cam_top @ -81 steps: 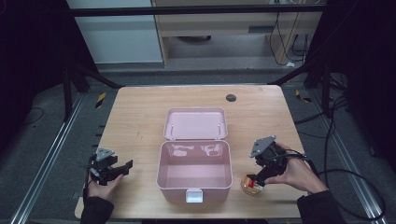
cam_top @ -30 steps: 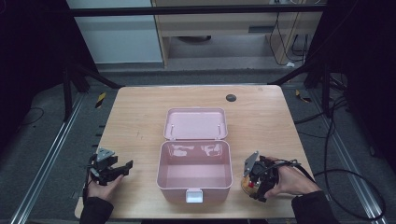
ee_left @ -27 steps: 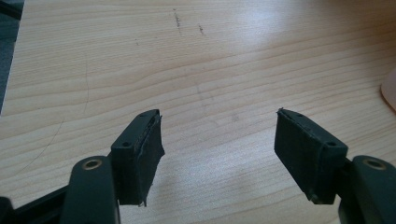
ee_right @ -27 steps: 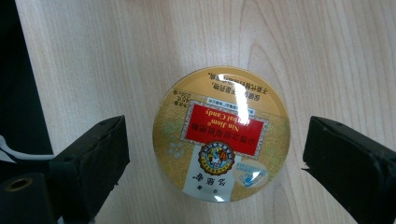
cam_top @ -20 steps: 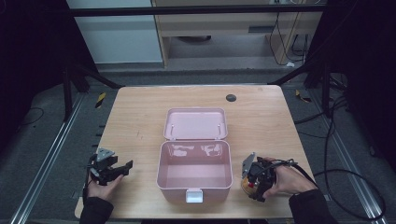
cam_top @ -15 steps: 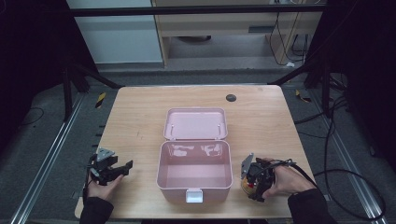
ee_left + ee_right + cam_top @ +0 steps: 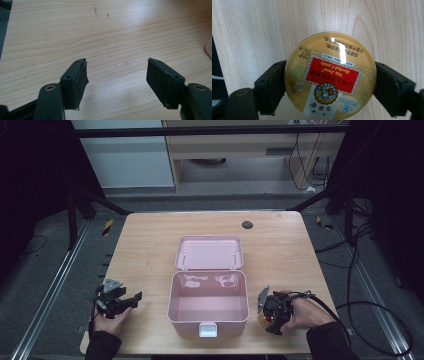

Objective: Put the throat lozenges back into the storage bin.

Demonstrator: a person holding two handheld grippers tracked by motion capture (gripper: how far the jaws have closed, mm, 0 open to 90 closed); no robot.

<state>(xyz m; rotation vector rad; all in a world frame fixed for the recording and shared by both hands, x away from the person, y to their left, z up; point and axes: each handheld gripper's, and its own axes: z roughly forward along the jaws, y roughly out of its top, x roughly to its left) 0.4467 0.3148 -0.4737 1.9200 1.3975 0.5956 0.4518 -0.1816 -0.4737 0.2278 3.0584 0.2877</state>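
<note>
High view looks forward and down over the whole table (image 7: pixel 150 245); 2 gripper views sit close above that same tabletop, facing down.

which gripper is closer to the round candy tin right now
Right. The right gripper has just closed its jaws on the candy tin, right of the pink box. The left gripper sits open, left of the box.

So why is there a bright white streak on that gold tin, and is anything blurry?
Right gripper view: the streak is glare from a lamp on the candy tin's glossy lid, print sharp. Left gripper view: soft sheen on the table. High view: dim surroundings, tin small and indistinct.
</note>
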